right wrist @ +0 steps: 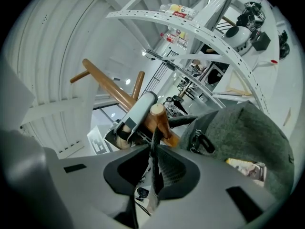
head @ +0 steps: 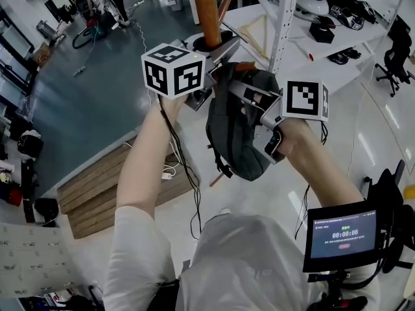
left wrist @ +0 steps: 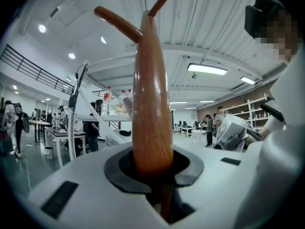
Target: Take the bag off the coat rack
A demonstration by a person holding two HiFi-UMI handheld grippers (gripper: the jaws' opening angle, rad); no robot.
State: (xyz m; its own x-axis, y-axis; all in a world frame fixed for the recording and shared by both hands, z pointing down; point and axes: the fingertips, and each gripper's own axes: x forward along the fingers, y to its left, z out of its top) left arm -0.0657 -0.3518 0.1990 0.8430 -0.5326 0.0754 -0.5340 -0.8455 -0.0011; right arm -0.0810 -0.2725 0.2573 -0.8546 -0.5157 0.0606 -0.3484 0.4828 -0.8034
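Both the left gripper [head: 219, 52] and right gripper [head: 241, 88] reach the coat rack [head: 209, 8] in the head view, the grey bag [head: 237, 141] hanging below them. Left gripper view: jaws clamped round the coat rack, probably steadying it. Right gripper view: jaws pinched on the bag's strap [right wrist: 153, 151] by its peg [right wrist: 159, 118], placed to lift it off.

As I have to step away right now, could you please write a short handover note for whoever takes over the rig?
Left gripper: shut on the coat rack pole, apparently steadying it.
Right gripper: shut on the strap, just below the peg.
Grey bag: hangs from that peg, strap looped near its tip.
Done: both grips taken.
Left: probably lift the strap over the peg's end, then carry the bag clear of the rack.
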